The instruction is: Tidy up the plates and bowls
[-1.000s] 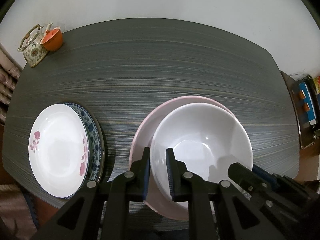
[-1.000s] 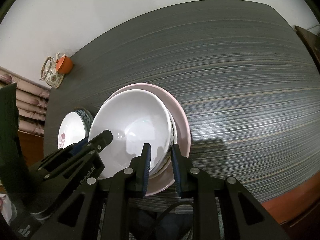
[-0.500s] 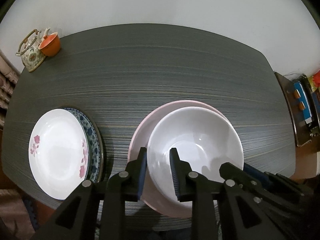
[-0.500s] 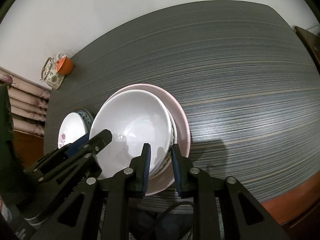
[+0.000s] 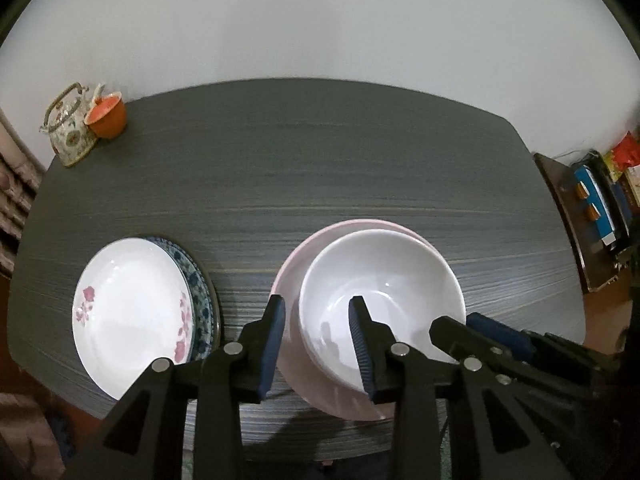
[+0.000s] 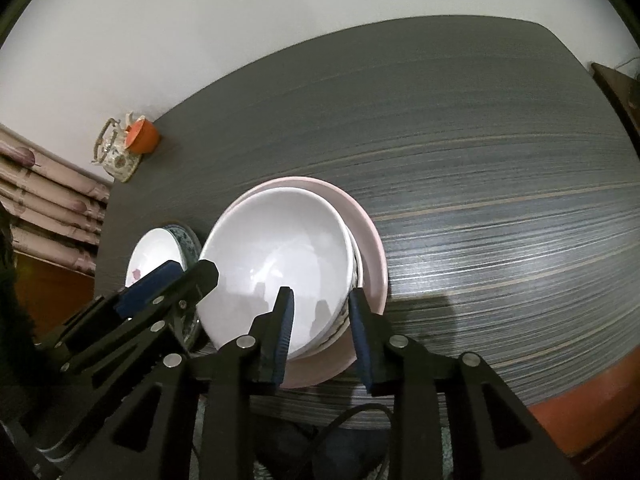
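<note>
A white bowl (image 5: 384, 280) sits in a stack on a pink plate (image 5: 288, 276) near the table's front edge; a second bowl's patterned rim (image 6: 345, 318) shows under it. My left gripper (image 5: 318, 320) straddles the bowl's left rim. Its jaws are opening and the pads stand clear of the rim. My right gripper (image 6: 320, 320) straddles the right rim, its jaws also opening, and neither pad presses on the rim. Each gripper shows in the other's view, the right gripper (image 5: 458, 322) and the left gripper (image 6: 191, 268). Left of the stack, a white flowered plate (image 5: 128, 308) lies on a blue patterned plate (image 5: 200, 292).
A floral teapot (image 5: 70, 128) and an orange cup (image 5: 106, 114) stand at the dark table's (image 5: 320, 168) far left corner. A low cabinet (image 5: 592, 216) with boxes is off the right end. A white wall runs behind the table.
Both grippers' jaws have widened and come off the bowl's rim. The left gripper has risen and drawn back, so the table looks smaller. The bowl stays on the pink plate.
</note>
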Demonstrator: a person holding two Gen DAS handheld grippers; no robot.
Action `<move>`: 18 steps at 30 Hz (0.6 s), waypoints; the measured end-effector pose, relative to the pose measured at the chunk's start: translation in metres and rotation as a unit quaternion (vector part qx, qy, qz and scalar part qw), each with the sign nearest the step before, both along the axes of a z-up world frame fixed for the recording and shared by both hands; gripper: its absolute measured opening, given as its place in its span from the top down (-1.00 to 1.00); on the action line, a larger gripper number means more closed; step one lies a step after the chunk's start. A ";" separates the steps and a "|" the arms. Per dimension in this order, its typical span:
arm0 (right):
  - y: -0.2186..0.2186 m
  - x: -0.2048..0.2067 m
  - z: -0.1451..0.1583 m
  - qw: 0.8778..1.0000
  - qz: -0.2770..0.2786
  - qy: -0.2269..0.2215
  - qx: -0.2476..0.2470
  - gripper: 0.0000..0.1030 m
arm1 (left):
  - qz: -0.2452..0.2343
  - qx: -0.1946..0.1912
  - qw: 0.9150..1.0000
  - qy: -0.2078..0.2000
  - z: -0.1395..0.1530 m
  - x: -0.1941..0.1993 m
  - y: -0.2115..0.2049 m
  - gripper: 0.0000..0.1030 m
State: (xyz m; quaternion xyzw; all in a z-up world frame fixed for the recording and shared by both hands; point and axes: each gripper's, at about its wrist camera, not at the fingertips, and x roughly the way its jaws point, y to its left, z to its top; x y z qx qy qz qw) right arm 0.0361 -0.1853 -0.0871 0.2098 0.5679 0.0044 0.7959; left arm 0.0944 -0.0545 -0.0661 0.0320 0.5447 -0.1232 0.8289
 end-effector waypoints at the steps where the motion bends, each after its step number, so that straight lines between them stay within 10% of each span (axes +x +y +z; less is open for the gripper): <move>1: 0.000 -0.001 0.003 1.000 0.000 -0.005 -0.001 0.39 | 0.000 -0.004 1.000 0.000 0.002 -0.001 0.003 0.28; 18: -0.018 -0.017 0.019 0.999 -0.025 -0.028 -0.002 0.10 | 0.093 -0.084 0.990 0.061 -0.003 0.012 0.086 -0.01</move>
